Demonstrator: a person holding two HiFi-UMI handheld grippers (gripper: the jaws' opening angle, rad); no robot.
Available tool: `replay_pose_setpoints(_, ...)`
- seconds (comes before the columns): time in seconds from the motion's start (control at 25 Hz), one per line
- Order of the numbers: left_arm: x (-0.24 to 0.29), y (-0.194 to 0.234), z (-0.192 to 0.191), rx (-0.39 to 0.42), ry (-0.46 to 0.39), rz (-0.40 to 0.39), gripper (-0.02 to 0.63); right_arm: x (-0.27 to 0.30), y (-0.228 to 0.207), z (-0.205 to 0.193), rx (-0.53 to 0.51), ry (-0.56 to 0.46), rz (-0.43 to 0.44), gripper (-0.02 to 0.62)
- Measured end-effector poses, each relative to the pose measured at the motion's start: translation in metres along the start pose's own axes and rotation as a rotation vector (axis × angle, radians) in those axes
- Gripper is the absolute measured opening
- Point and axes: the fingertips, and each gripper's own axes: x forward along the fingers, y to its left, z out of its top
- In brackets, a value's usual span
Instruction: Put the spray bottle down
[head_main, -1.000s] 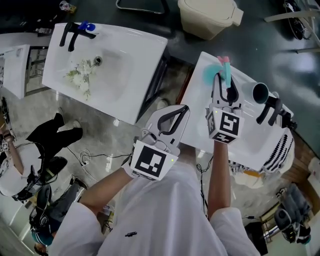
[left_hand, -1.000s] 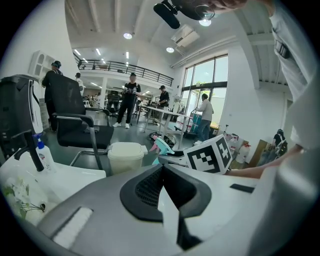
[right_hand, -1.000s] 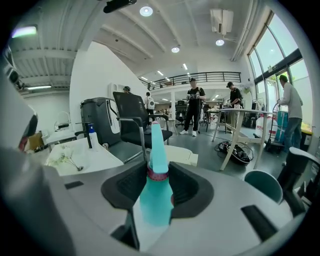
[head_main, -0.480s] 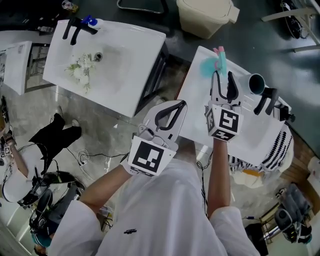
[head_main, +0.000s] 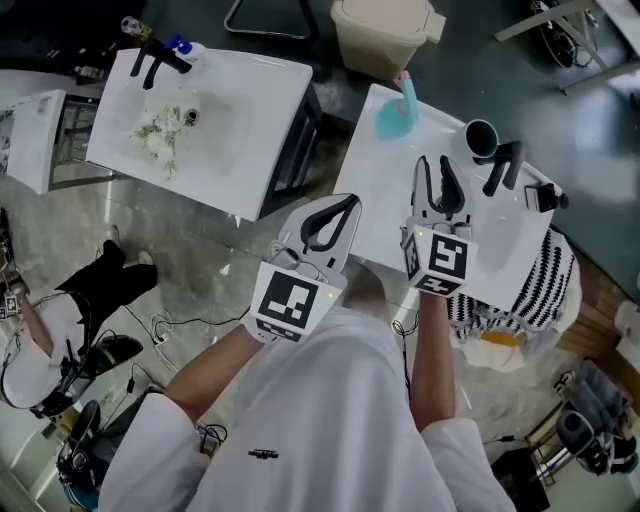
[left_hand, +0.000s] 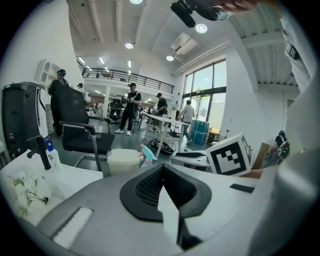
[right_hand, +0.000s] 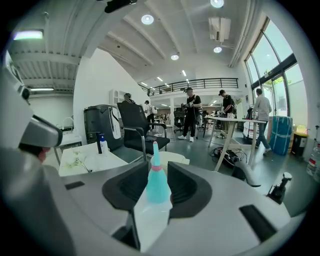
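Right gripper (head_main: 434, 170) has been drawn back off the teal plastic spray bottle with pink nozzle (head_main: 396, 113); jaws spread, just eased narrower, nothing pinched. Bottle is left upright at the far edge of the white basin top (head_main: 385, 185), well clear. Left gripper (head_main: 349, 204) is pressed together, empty. Beige lidded bin (head_main: 385, 35) is seen beyond on the grey floor (head_main: 200, 265).

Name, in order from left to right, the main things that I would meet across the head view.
white flowers → left gripper → spray bottle → right gripper → dark cup
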Motion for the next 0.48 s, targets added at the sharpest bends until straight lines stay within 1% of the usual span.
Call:
replay_pose_setpoints(0.16,-0.013,-0.011,0.005,0.008,-0.018,0.001,0.002,-0.033,-0.004,0.01,0.008,-0.013,-0.012,0.072)
replay_pose_setpoints(0.28,-0.021,-0.017,0.009,0.0,-0.027,-0.001,0.003,-0.053,-0.006,0.016,0.01,-0.001,-0.009,0.031)
replay_pose_setpoints(0.36,-0.026,-0.021,0.014,-0.01,-0.032,-0.007,0.003,-0.068,-0.01,0.023,0.012,-0.005,-0.017,0.026)
replay_pose_setpoints(0.48,-0.035,-0.024,0.024,0.0,-0.055,-0.005,0.003,-0.09,-0.016,0.033,0.005,-0.02,-0.03,0.023)
